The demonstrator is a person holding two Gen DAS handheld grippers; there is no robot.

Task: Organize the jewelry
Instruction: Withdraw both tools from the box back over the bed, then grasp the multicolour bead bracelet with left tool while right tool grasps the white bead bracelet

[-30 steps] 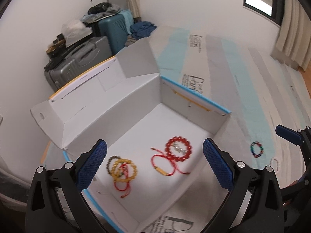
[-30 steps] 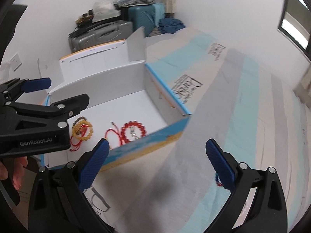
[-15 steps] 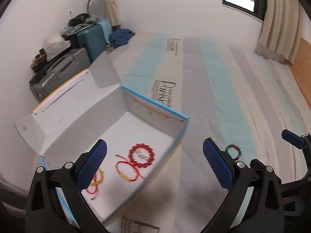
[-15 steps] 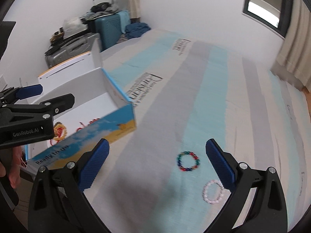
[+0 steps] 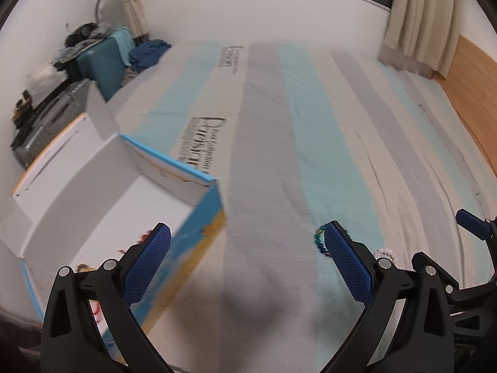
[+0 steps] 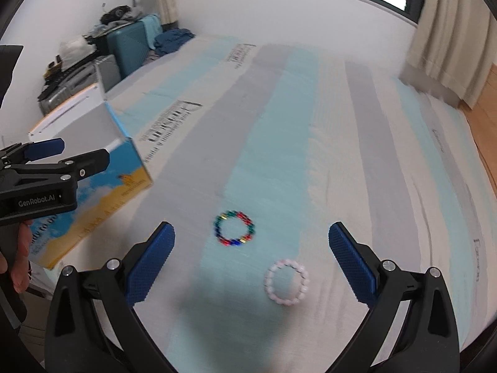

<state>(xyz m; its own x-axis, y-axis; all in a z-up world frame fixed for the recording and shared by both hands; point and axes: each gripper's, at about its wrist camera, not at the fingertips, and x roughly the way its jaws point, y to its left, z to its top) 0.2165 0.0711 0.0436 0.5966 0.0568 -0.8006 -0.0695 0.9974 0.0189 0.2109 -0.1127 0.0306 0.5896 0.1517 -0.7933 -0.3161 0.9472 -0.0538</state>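
A multicoloured bead bracelet (image 6: 235, 229) and a pale pink bead bracelet (image 6: 286, 282) lie on the striped bed cover, both between the spread fingers of my right gripper (image 6: 251, 264), which is open and empty. In the left wrist view the multicoloured bracelet (image 5: 320, 242) peeks out beside the right finger, and the pink one (image 5: 385, 253) lies further right. My left gripper (image 5: 247, 267) is open and empty, hovering over the bed by the corner of the open white box (image 5: 198, 186). Red and yellow bracelets inside the box are mostly hidden behind the left finger.
The box (image 6: 102, 143) with a blue-and-yellow printed side sits at the left of the bed. Suitcases (image 5: 102, 59) and piled clothes stand against the far left wall. A curtain (image 6: 447, 37) and wooden floor lie to the right. A hand (image 6: 18, 258) holds the left gripper.
Both grippers have swung right, away from the box interior and over the bed. The two loose bracelets now lie between the right gripper's fingers. Both stayed open.
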